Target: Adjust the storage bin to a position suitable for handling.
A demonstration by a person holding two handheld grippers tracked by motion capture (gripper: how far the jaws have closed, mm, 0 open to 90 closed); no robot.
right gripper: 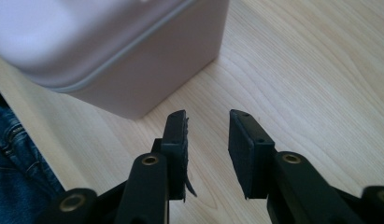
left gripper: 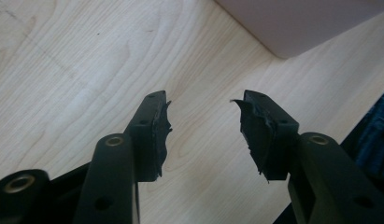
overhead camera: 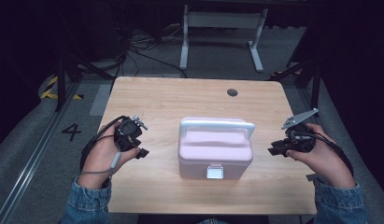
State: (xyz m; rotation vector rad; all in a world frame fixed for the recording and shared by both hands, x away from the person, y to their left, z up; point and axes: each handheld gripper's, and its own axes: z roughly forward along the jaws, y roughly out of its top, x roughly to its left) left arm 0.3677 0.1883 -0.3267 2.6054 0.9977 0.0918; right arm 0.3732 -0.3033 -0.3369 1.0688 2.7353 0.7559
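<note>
While your two tools, left tool (overhead camera: 142, 153) and right tool (overhead camera: 273, 150), sit released and empty, one box (overhead camera: 215, 148) stands between them on the tabletop (overhead camera: 157, 100).

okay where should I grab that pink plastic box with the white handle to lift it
Probably the white bar handle across the top of the closed pink plastic box. It stands raised above the lid, leaving a gap beneath, so come straight down from above and close one gripper's jaws around the bar near its middle.
</note>
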